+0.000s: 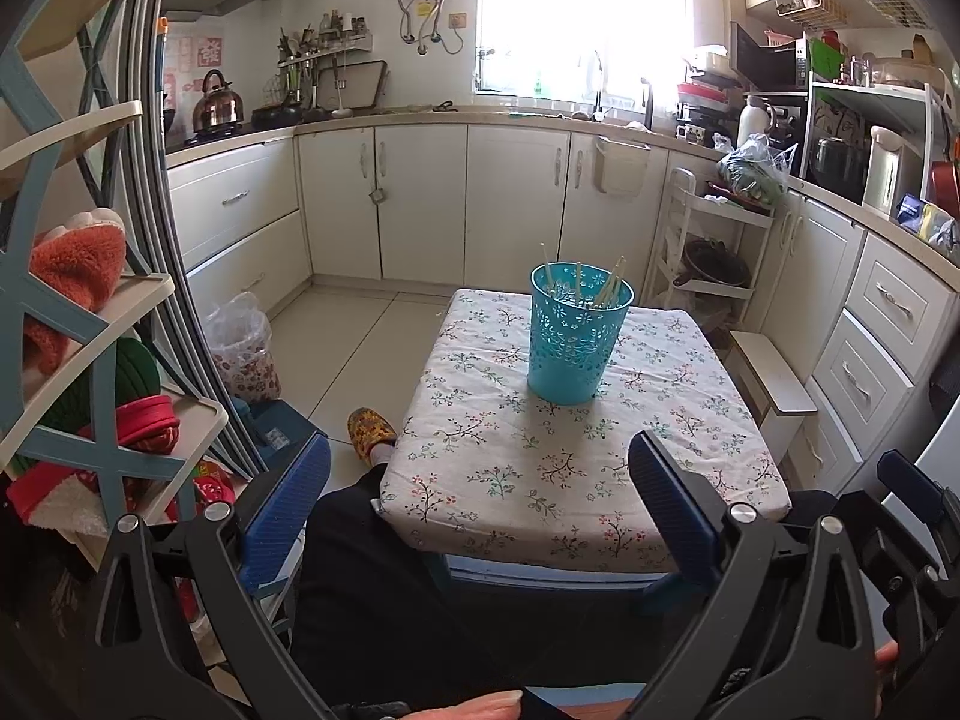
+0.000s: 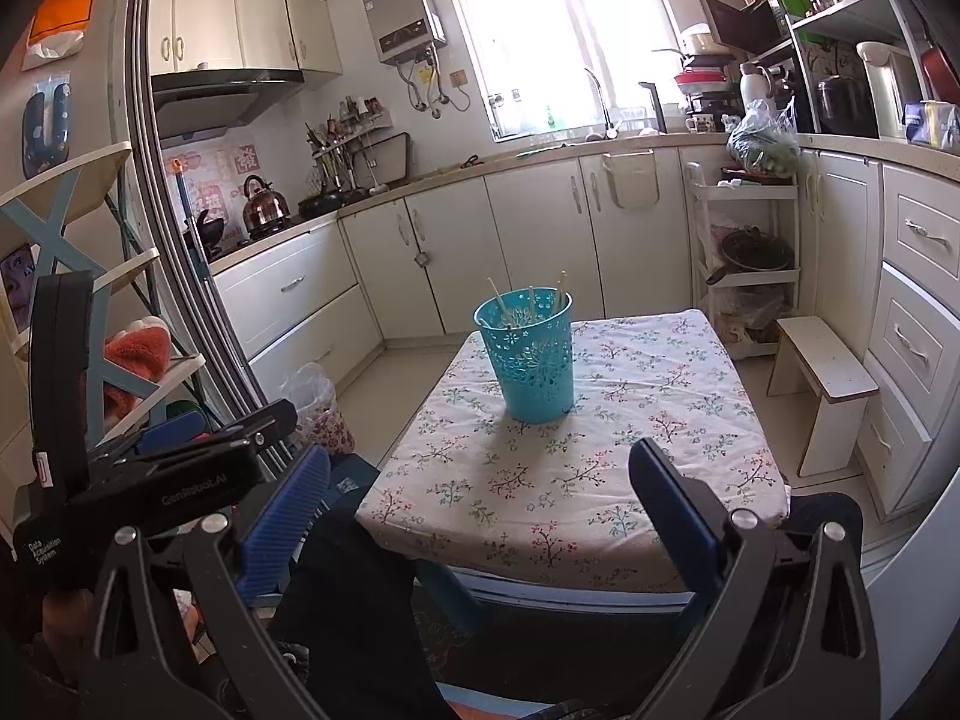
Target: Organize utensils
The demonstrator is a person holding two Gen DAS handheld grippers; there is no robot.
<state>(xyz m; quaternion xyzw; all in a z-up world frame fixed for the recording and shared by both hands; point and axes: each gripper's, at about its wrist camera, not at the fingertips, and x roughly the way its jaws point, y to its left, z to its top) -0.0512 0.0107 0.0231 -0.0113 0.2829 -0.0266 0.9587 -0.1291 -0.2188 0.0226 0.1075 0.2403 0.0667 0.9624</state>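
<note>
Two open grippers, left gripper (image 1: pixel 480 480), right gripper (image 2: pixel 480 486), one teal basket (image 1: pixel 575 348), several chopsticks (image 1: pixel 612 285)

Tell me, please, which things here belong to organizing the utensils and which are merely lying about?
Belonging to the job:
- teal holder on the floral tablecloth
- chopsticks standing in it
- left gripper and right gripper, both open and empty

Just lying about:
- kettle on the stove
- bag of greens
- white stool
- slipper
</note>
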